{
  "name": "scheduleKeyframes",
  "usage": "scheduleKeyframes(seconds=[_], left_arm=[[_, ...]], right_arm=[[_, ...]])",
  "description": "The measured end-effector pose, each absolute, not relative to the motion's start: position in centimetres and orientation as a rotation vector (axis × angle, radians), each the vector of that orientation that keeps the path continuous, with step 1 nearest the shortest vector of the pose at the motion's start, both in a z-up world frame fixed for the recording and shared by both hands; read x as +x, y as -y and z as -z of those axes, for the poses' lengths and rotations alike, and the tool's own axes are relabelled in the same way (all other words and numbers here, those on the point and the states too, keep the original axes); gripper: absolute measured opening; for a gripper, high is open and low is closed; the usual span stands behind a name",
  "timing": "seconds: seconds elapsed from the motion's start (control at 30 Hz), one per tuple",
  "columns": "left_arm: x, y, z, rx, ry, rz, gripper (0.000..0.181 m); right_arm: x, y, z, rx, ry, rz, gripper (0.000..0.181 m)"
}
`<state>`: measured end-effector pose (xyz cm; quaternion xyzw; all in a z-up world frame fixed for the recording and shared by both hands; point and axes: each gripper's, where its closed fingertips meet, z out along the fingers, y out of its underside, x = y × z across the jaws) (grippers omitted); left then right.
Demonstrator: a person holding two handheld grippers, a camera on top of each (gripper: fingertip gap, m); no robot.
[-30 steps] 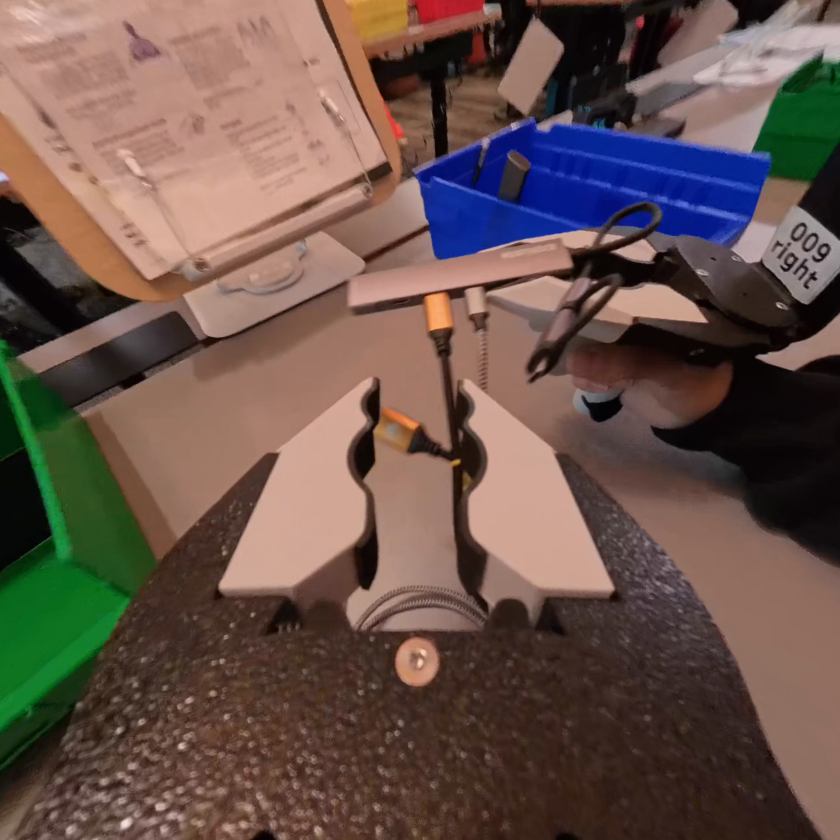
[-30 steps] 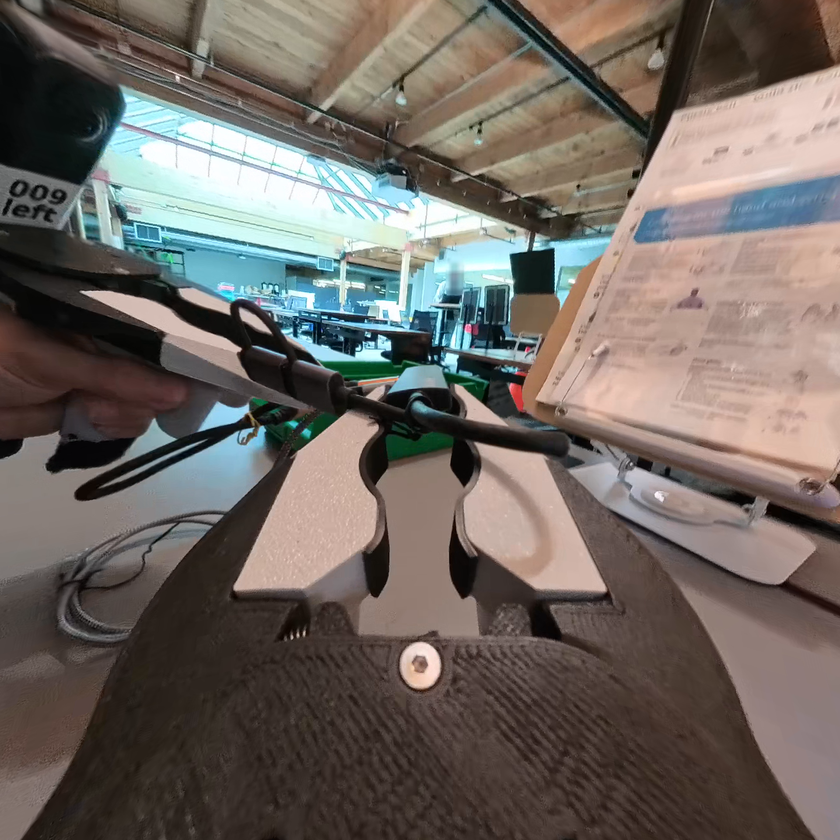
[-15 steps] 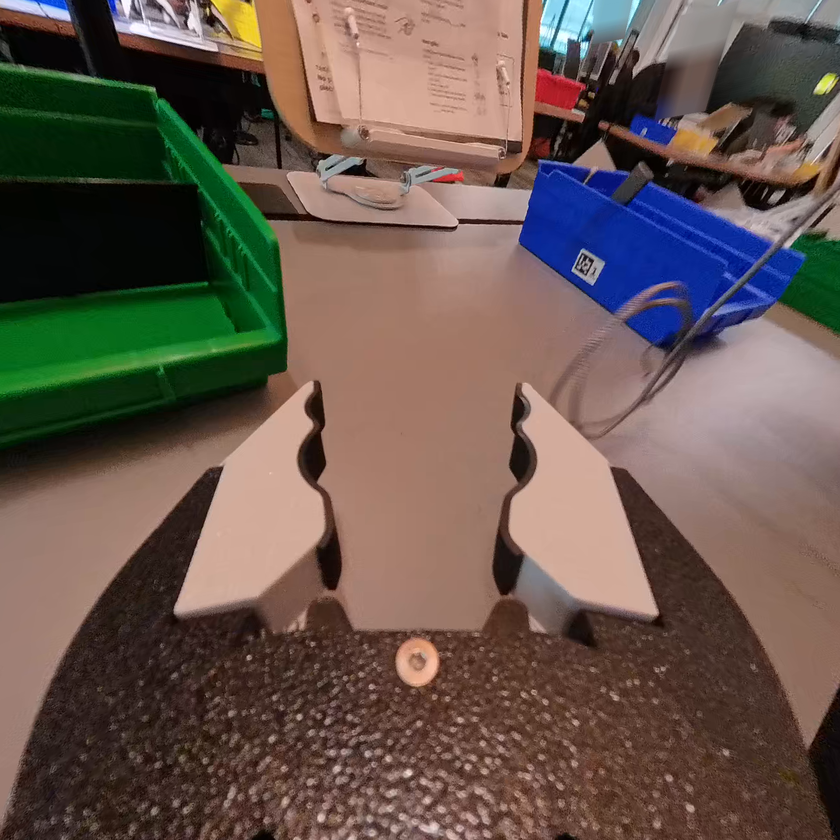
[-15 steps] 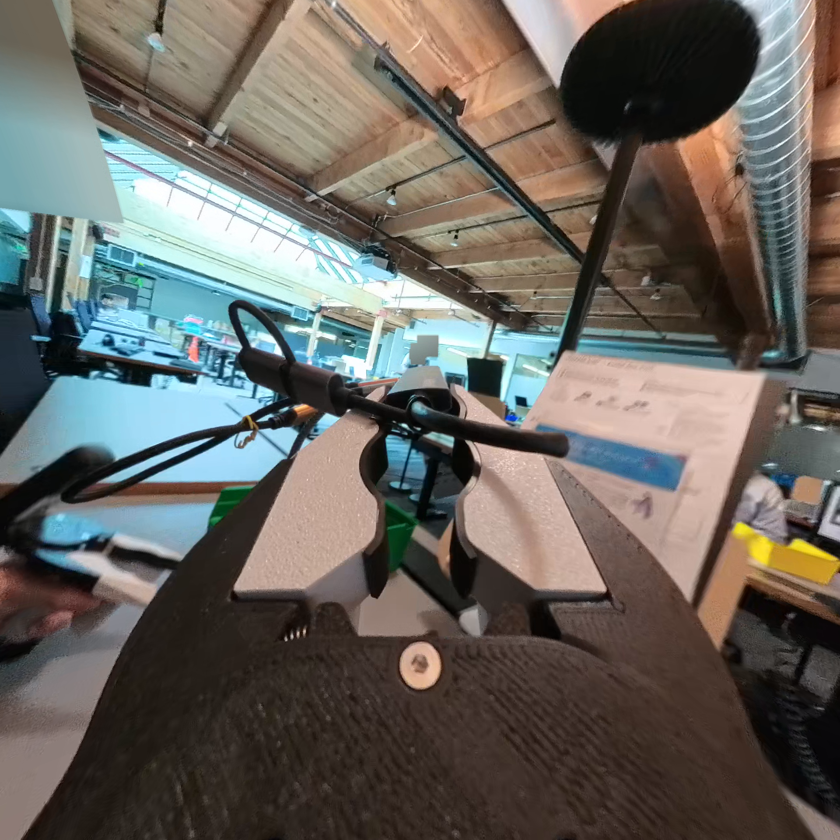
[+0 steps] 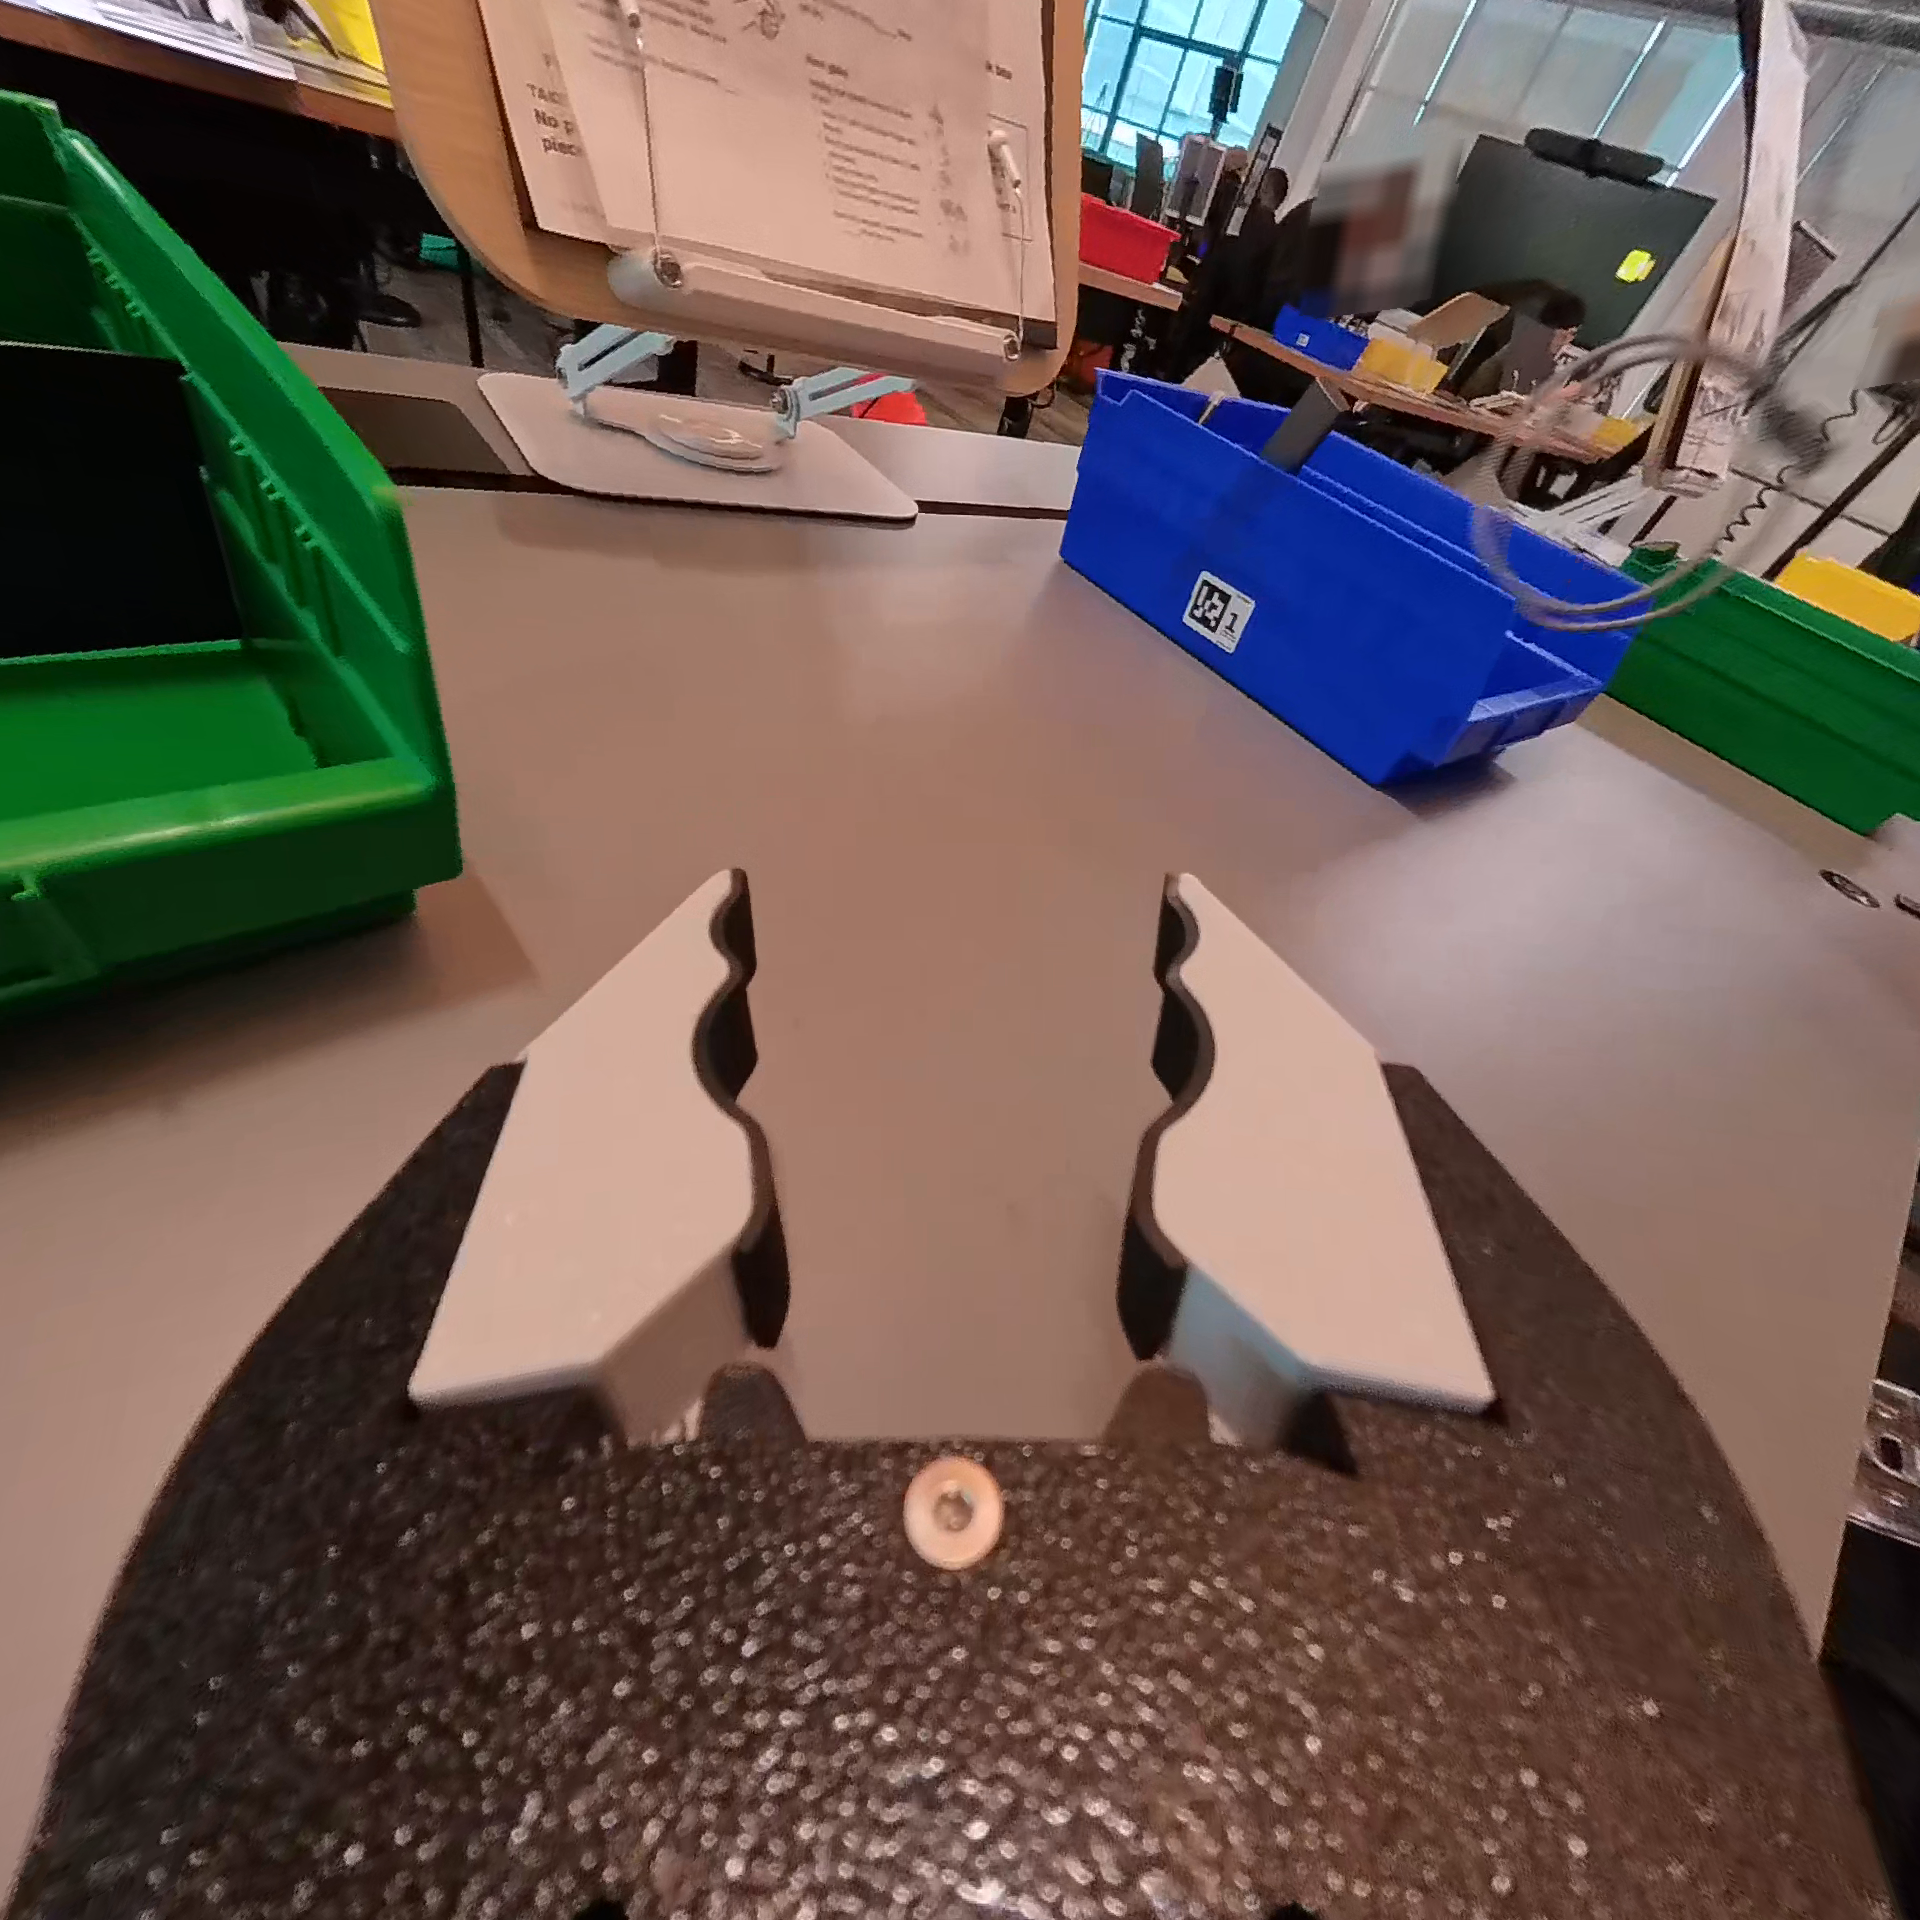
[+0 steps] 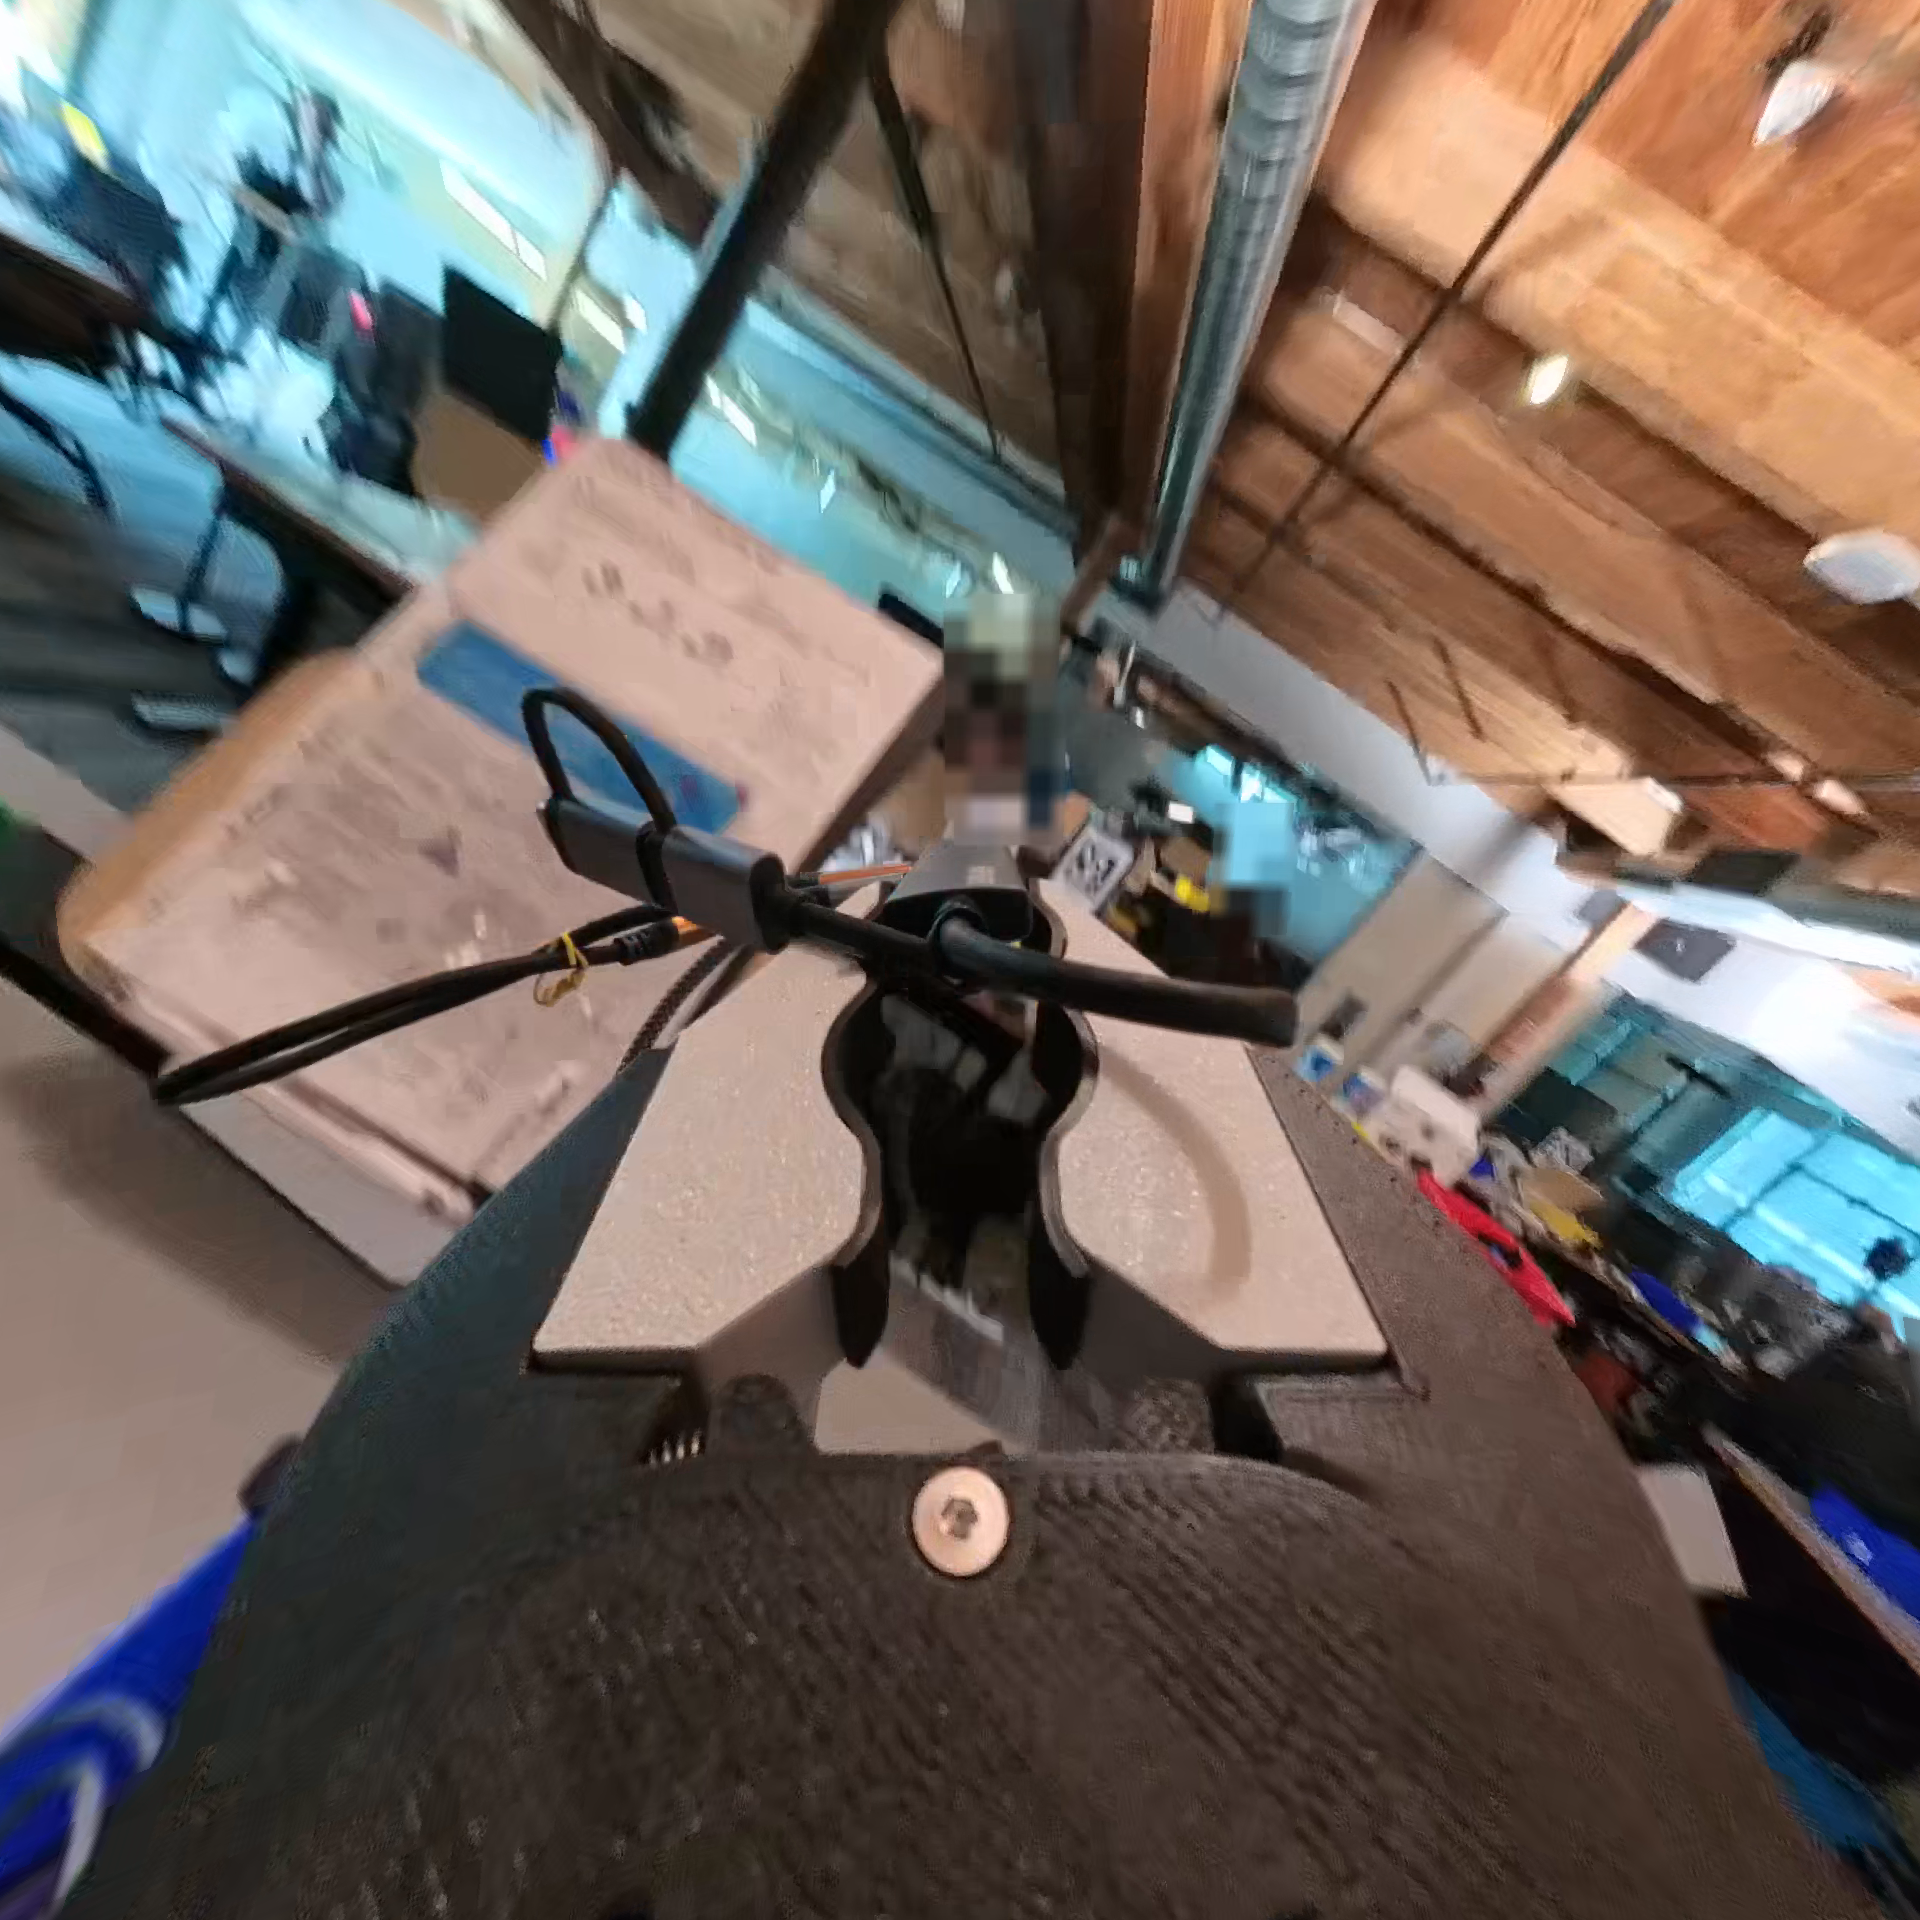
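Observation:
My right gripper (image 6: pixel 956 920) is shut on a grey hub (image 6: pixel 961 871), held high and tilted up toward the ceiling. The hub's own black cable (image 6: pixel 1101 977) loops across my fingertips, and its grey plug (image 6: pixel 675 862) sticks out to the left. A black cable with an orange plug (image 6: pixel 623 948) hangs from the hub to the left. My left gripper (image 5: pixel 951 883) is open and empty, low over the grey table (image 5: pixel 935 727). A blurred grey braided cable (image 5: pixel 1590 499) hangs in the air at the upper right of the left wrist view.
A green bin (image 5: pixel 208 665) stands at the left and a blue bin (image 5: pixel 1340 592) with a dark stick in it at the right. A document stand (image 5: pixel 790 187) is at the table's back, and it also shows blurred in the right wrist view (image 6: pixel 416 831). Another green bin (image 5: pixel 1787 686) lies far right. Spacing between my two grippers at the tips: around 55 centimetres.
My left gripper let go of the black cable, opened and swung away toward the table. My right gripper lifted the hub with its cables and tilted upward and to the right.

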<state>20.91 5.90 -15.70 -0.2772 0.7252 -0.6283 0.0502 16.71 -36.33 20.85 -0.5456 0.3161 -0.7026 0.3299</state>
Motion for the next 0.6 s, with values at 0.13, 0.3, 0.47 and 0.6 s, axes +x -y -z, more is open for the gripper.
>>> scheduleKeyframes(seconds=[0.13,0.3,0.47,0.6], left_arm=[[20.3,-5.6,15.7,-0.795,-2.226,1.894,0.075],[19.6,-5.6,16.0,-0.746,-2.257,1.861,0.076],[19.4,-5.5,16.3,-0.747,-2.274,1.829,0.075],[18.7,-4.7,16.7,-0.728,-2.324,1.789,0.076]], right_arm=[[19.9,40.6,-12.3,-1.644,-1.04,1.834,0.022],[21.5,40.6,-1.7,-2.043,-1.072,1.736,0.022],[22.0,39.0,8.8,-2.486,-1.03,1.502,0.026],[20.0,41.1,13.7,-2.845,-1.097,1.279,0.035]])
